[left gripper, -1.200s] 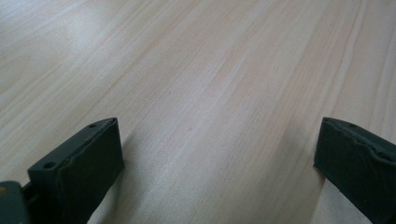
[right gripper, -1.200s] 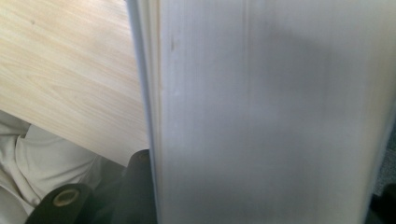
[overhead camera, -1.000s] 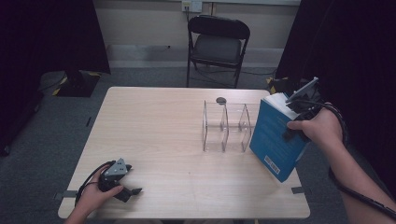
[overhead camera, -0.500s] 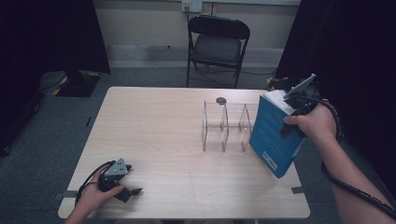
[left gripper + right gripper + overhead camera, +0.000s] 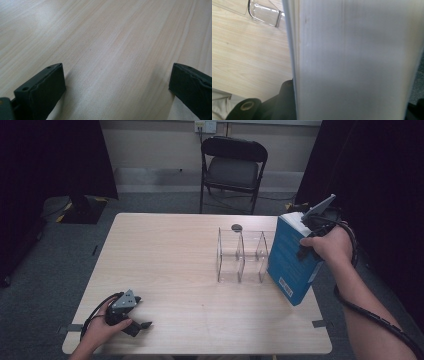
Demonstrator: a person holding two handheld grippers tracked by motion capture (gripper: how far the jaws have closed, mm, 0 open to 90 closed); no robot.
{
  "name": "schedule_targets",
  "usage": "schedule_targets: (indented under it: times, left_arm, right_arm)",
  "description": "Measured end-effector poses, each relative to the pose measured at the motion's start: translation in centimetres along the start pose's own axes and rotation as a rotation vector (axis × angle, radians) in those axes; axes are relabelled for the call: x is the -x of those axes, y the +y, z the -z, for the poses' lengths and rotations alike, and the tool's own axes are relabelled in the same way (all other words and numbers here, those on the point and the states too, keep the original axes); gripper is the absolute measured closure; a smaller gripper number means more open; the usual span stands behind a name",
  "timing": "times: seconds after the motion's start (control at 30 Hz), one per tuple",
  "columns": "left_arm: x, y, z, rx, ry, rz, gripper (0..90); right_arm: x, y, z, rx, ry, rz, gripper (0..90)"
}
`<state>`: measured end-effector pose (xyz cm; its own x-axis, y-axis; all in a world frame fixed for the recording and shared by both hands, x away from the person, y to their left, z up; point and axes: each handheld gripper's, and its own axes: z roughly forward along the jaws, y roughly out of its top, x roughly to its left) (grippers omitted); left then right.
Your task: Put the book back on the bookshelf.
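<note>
A thick blue book (image 5: 289, 262) stands tilted on the right end of the wooden table (image 5: 170, 260), just right of a clear acrylic rack (image 5: 241, 255). My right gripper (image 5: 306, 231) is shut on the book's upper part, held from the right side. In the right gripper view the book's white page edges (image 5: 352, 62) fill the space between the jaws, with the clear rack (image 5: 265, 13) at top left. My left gripper (image 5: 142, 326) rests on the table at the near left corner, jaws open. Its view has bare wood (image 5: 115, 50) between the two black pads (image 5: 45, 90).
A black folding chair (image 5: 232, 167) stands behind the table's far edge. A small dark round disc (image 5: 236, 227) lies on the table behind the rack. Dark curtains hang at both sides. A cable (image 5: 370, 312) trails from the right hand.
The right hand has shifted the book slightly, its lower corner now a little nearer the rack. The left hand and its gripper have stayed put.
</note>
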<state>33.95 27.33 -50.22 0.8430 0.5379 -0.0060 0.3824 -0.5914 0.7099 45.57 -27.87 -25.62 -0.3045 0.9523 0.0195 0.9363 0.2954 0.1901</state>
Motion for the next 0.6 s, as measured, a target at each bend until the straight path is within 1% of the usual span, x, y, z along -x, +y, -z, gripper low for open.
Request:
schedule_targets:
  times: [0.13, 0.17, 0.27, 0.3, 0.33, 0.4, 0.47, 0.53, 0.6]
  left_arm:
    - [0.0, 0.0, 0.0, 0.001, 0.000, 0.001, 0.0]
    - [0.0, 0.0, 0.0, 0.002, 0.000, 0.001, 0.0]
    - [0.0, 0.0, 0.0, 0.004, -0.006, 0.000, 0.0]
    - [0.0, 0.0, 0.0, 0.003, -0.006, 0.000, 0.0]
    - [0.0, 0.0, 0.0, 0.004, -0.005, 0.001, 0.0]
    - [0.0, 0.0, 0.0, 0.004, -0.005, 0.001, 0.0]
    - [0.1, 0.0, 0.0, 0.004, -0.003, 0.001, 0.0]
    - [0.1, 0.0, 0.0, 0.003, -0.004, 0.001, 0.0]
    - [0.1, 0.0, 0.0, 0.003, -0.003, 0.001, 0.0]
  right_arm:
    - [0.0, 0.4, -0.1, 0.002, -0.001, 0.000, 61.5]
    - [0.1, 0.5, -0.1, 0.006, 0.006, -0.011, 61.5]
    - [0.0, 0.7, -0.1, 0.012, 0.003, -0.017, 61.5]
    - [0.0, 0.8, -0.1, 0.008, -0.002, -0.011, 61.5]
    - [0.0, 0.9, -0.2, 0.011, -0.001, -0.023, 61.5]
    - [0.0, 1.1, -0.3, 0.011, 0.002, -0.024, 61.5]
    - [-0.1, 1.3, -0.3, 0.007, -0.007, -0.024, 61.5]
    - [0.0, 1.6, -0.4, 0.008, -0.004, -0.037, 61.6]
    - [0.0, 1.7, -0.4, 0.014, -0.001, -0.040, 61.6]
